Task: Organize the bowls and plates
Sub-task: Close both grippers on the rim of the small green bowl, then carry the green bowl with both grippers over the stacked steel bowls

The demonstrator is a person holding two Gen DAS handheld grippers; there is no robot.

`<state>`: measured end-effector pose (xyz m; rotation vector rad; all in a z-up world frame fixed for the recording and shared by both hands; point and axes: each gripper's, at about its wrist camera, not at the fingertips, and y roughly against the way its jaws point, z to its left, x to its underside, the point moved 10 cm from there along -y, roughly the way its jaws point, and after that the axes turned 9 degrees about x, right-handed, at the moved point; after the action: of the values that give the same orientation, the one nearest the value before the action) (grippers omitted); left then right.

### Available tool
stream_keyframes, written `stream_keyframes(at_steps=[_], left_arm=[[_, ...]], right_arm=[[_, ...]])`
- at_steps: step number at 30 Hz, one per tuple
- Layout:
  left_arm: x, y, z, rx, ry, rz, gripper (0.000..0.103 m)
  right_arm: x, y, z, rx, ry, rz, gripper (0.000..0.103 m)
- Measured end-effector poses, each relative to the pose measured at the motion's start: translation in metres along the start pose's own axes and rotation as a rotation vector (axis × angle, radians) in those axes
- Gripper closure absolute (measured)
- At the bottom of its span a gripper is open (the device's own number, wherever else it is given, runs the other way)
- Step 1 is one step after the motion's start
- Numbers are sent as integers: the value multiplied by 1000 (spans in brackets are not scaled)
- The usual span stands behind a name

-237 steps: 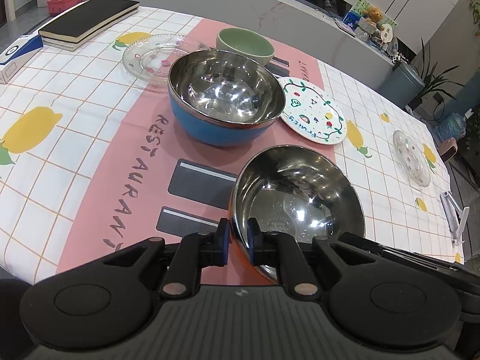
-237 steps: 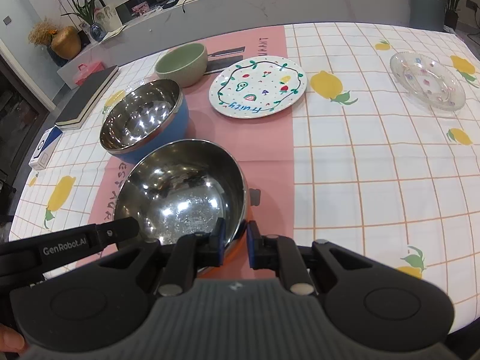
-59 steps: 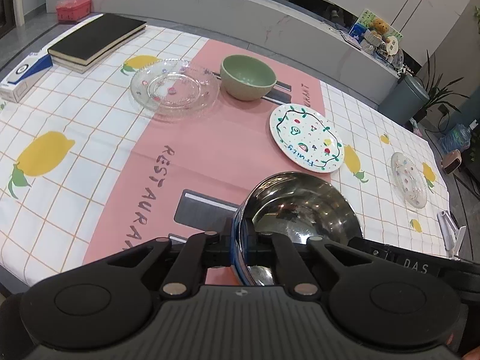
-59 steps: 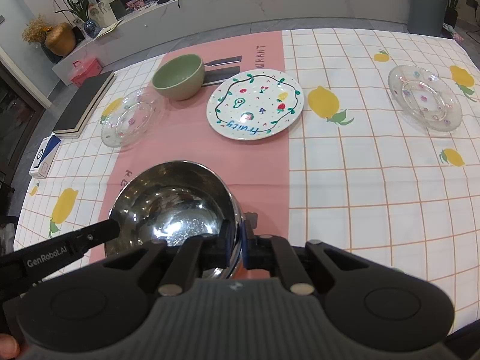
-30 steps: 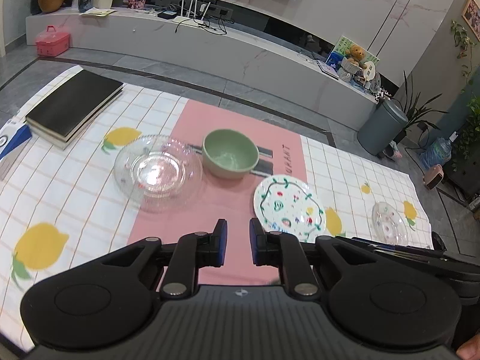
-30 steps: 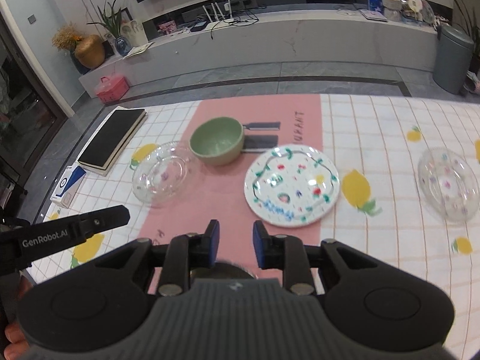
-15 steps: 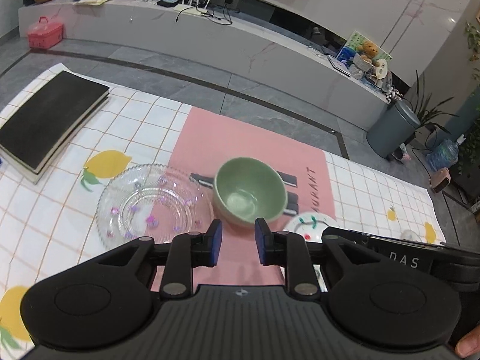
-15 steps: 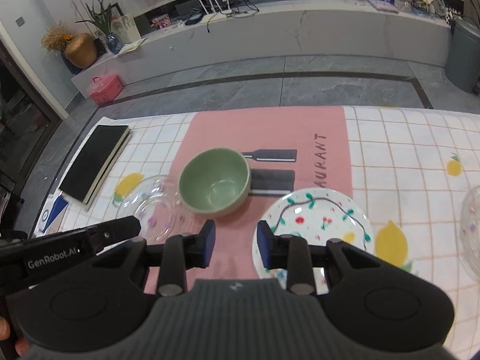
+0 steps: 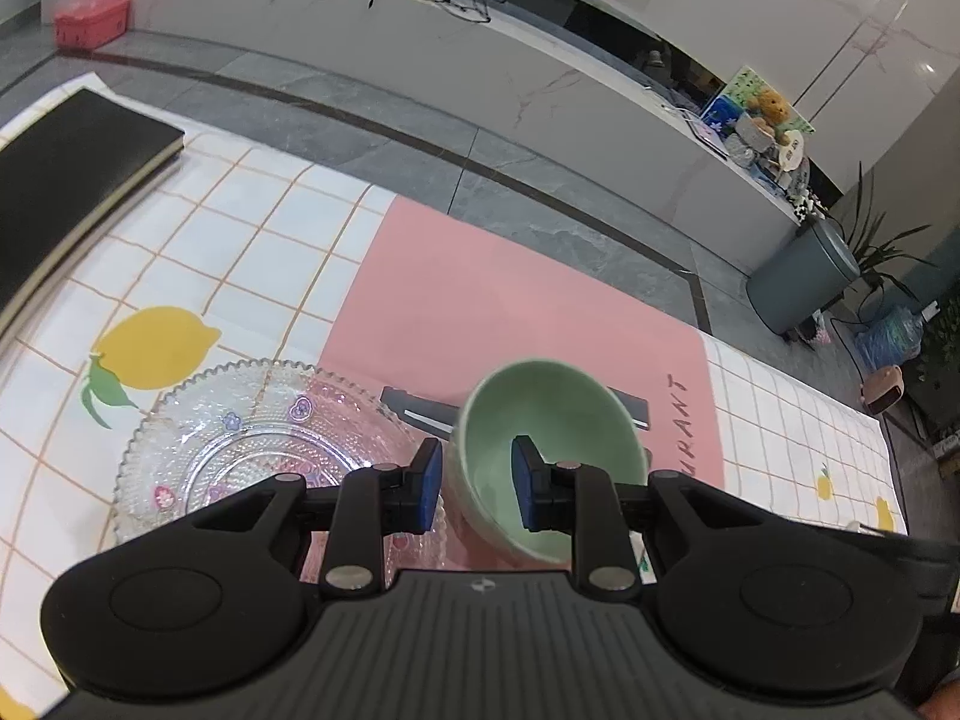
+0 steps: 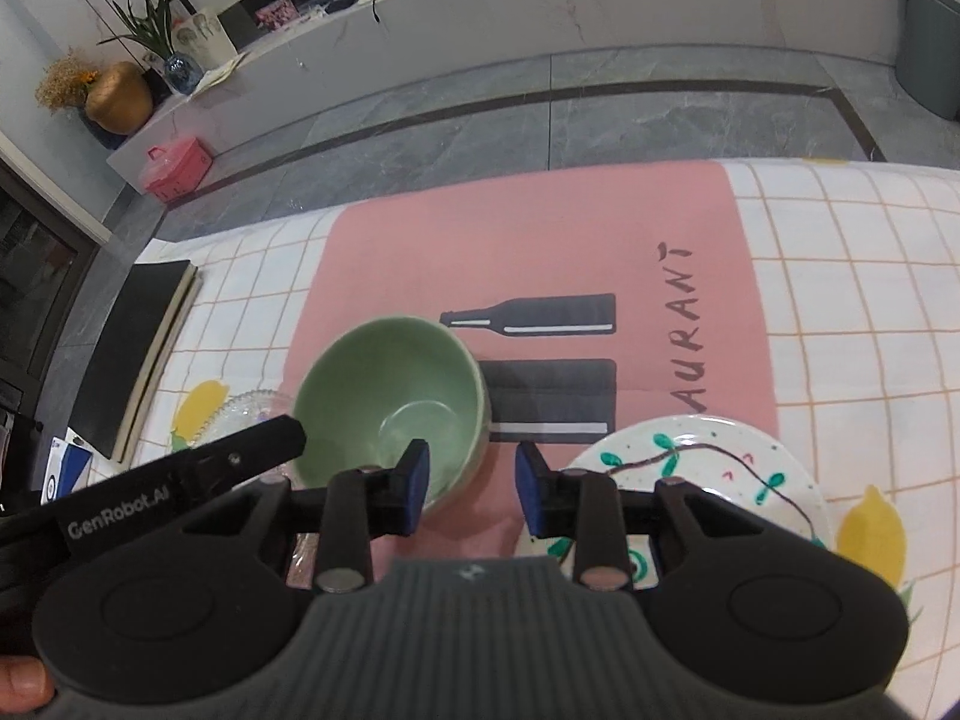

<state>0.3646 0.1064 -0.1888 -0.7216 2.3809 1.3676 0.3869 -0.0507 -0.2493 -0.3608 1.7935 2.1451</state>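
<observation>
- The green bowl (image 9: 549,420) stood upright on the pink strip of the cloth, towards the far edge of the desk (image 9: 240,222), partly over the printed black bottle shapes
- The left tongs (image 9: 474,483) hung over the bowl's near left rim: the jaws stood apart, one blue pad outside the wall, the other above the hollow; whether either pad touched the rim could not be told, and nothing was clamped
- The right tongs (image 10: 471,486) hung at the bowl's near right side, jaws parted and holding nothing; the left pad lay over the bowl's inside, the right pad over bare pink cloth between the bowl and the painted plate (image 10: 720,468)
- The painted plate lay just right of the bowl, on the seam between pink strip and checked cloth
- The clear glass plate (image 9: 240,450) lay just left of the bowl, partly under the left tongs
- A black book (image 9: 66,180) lay near the desk's far left corner, well apart from the bowl
</observation>
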Motion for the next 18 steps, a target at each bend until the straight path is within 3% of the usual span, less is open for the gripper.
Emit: stream_keyframes(at_steps=[6,12,18], left_arm=[[1,-15,6,-13,11,16,75],[4,-24,6,-25,1,22,76],[5,-26,4,-48,-15,33,91]], right_arm=[[-2,-15,0,-1,-12,16,74],[-5,-25,0,-17,-31,31,85],[-5,-26,1,-24,-46,32,91]])
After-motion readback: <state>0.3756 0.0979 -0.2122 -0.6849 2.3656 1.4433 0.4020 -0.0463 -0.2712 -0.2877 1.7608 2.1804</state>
